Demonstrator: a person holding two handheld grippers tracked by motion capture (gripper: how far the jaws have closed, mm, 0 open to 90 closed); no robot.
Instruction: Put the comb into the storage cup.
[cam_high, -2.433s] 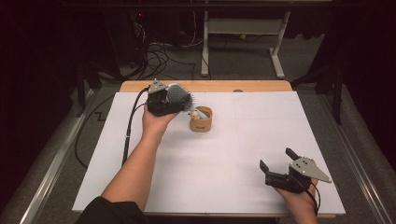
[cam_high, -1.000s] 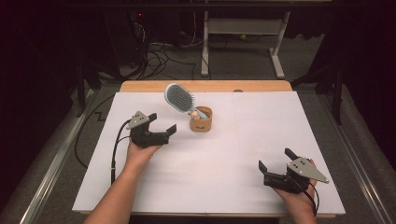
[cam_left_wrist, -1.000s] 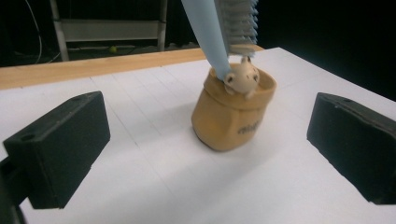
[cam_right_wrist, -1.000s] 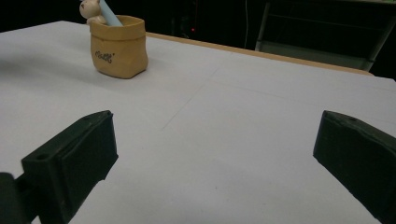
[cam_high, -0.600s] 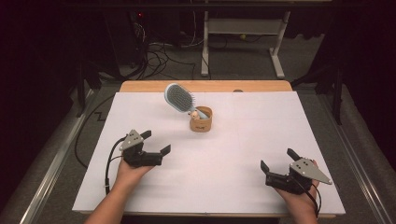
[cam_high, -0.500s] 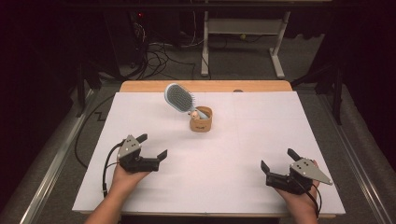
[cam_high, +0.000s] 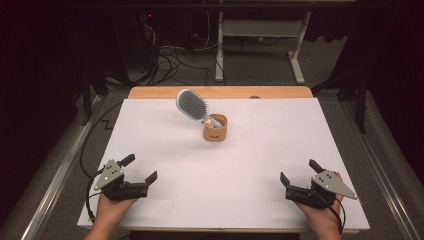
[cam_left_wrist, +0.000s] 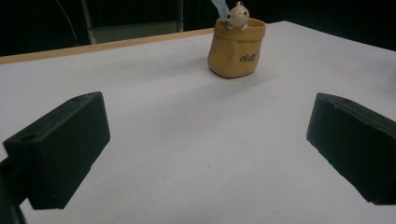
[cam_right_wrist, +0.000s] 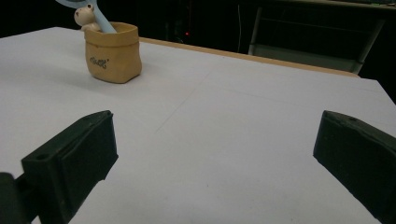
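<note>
Tan sack-shaped pot (cam_high: 215, 129) w/ oval bristly brush (cam_high: 190, 104); both hand-held grippers wide, empty.

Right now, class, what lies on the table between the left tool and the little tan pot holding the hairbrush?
Nothing: between the left tool and the pot there is just bare white table, as the left gripper view and high view show.

High view: above the near table edge, facing forward and down. Gripper views: low, close over the white table (cam_high: 250, 165), both sharing the tan pot (cam_high: 215, 128).
</note>
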